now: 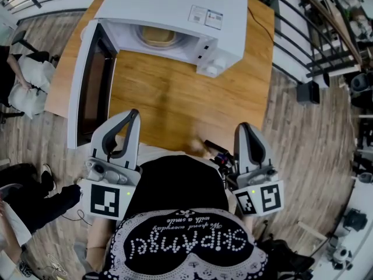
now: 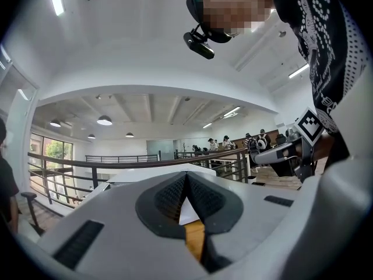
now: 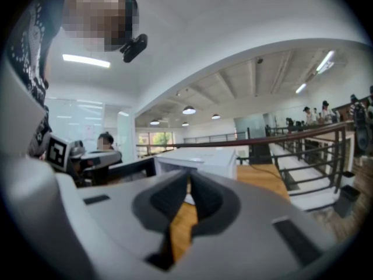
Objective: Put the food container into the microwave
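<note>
Two tongs are in use, one in each of the person's hands, and both are held low near the person's black shirt (image 1: 180,197).

At the far left of the head view, the microwave door (image 1: 87,92) stands wide open. It swings out along the left edge of the wooden surface (image 1: 175,109). Just below the door are the left tongs (image 1: 133,113). Their two jaws are pressed together at the tips, and nothing is between them. In the left gripper view, only a thin bit of white and brown shows through the small gap lower down. The left tongs point toward the microwave but are well apart from it.

In the middle, at the far end of the surface, sits the white microwave (image 1: 175,4). Its inside is bright and easy to see. The food container (image 1: 158,37) is inside the microwave, sitting in the middle. It is light tan with round corners. Neither pair of tongs touches it.

To the right are the right tongs (image 1: 243,126). Their jaws are closed too, with the tips touching, and they hold nothing. The right gripper view looks over them at the white microwave, with its dark door out to the left. These tongs are also well apart from the microwave.

Farther right, past the edge of the surface, there is a wooden floor (image 1: 303,139) and a dark railing (image 1: 315,39).
</note>
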`<state>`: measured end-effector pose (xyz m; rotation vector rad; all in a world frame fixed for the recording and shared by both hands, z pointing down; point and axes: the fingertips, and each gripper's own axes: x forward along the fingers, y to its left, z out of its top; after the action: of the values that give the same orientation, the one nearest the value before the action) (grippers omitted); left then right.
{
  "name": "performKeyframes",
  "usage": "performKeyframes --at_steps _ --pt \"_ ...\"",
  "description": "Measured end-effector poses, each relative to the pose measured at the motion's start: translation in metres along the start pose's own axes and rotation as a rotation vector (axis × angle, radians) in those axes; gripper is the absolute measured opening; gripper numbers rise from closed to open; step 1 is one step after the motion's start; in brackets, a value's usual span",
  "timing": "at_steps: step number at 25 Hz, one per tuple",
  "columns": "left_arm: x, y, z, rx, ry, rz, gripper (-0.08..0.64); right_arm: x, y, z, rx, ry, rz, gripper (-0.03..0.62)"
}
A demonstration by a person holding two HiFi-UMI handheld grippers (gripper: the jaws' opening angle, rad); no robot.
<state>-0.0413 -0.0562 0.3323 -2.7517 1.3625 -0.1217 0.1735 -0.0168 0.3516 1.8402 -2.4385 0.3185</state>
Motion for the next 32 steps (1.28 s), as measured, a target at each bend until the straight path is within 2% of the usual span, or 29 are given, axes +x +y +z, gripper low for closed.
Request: performKeyframes --at_steps 5,10,20,32 --pt "0.002 0.001 -0.001 -0.023 -0.004 0.003 0.031 -0.001 -0.001 -0.001 0.002 0.002 -0.005 0.041" --pt "0.004 0.000 0.003 -0.006 -0.019 0.006 0.032 0.000 -0.003 -0.001 0.004 0.001 -0.011 0.041" --pt "0.011 -0.006 -0.001 -0.021 0.001 -0.030 0.032 0.001 -0.010 0.000 0.003 0.004 -0.020 0.041" --pt "0.012 -0.008 -0.001 -0.026 0.000 -0.016 0.032 0.001 -0.010 -0.005 -0.024 0.029 -0.005 0.041"
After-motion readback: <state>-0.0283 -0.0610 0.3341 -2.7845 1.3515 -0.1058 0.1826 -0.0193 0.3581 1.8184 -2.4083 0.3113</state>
